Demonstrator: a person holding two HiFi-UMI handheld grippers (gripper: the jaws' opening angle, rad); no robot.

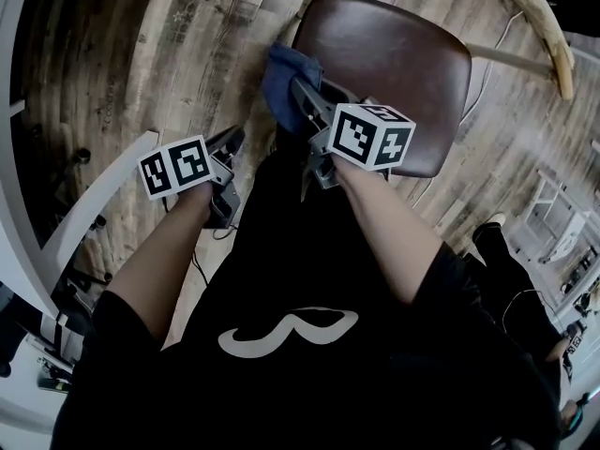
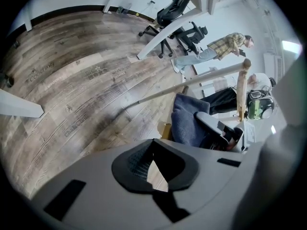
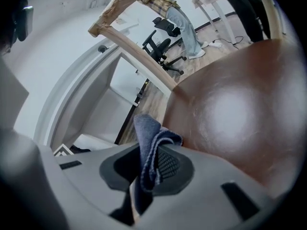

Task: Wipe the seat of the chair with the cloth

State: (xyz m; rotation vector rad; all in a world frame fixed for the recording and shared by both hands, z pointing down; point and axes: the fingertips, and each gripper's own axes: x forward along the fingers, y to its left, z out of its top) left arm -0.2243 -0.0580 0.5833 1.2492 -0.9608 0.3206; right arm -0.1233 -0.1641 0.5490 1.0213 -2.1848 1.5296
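Observation:
The chair's brown seat (image 1: 403,64) fills the upper middle of the head view and the right half of the right gripper view (image 3: 235,114). A blue cloth (image 1: 284,75) hangs at the seat's left edge, and my right gripper (image 1: 302,97) is shut on it. In the right gripper view the cloth (image 3: 147,145) stands folded between the pads, just over the seat's near edge. My left gripper (image 1: 234,141) hovers over the wooden floor left of the chair, shut with nothing in it (image 2: 153,164). From there the cloth (image 2: 184,121) shows to the right.
The chair's pale wooden backrest (image 1: 548,26) curves at the far right. A white curved frame (image 1: 84,214) stands at the left. Black office chairs (image 2: 184,30) and a person in a plaid shirt (image 2: 225,44) are farther off across the wooden floor (image 2: 72,95).

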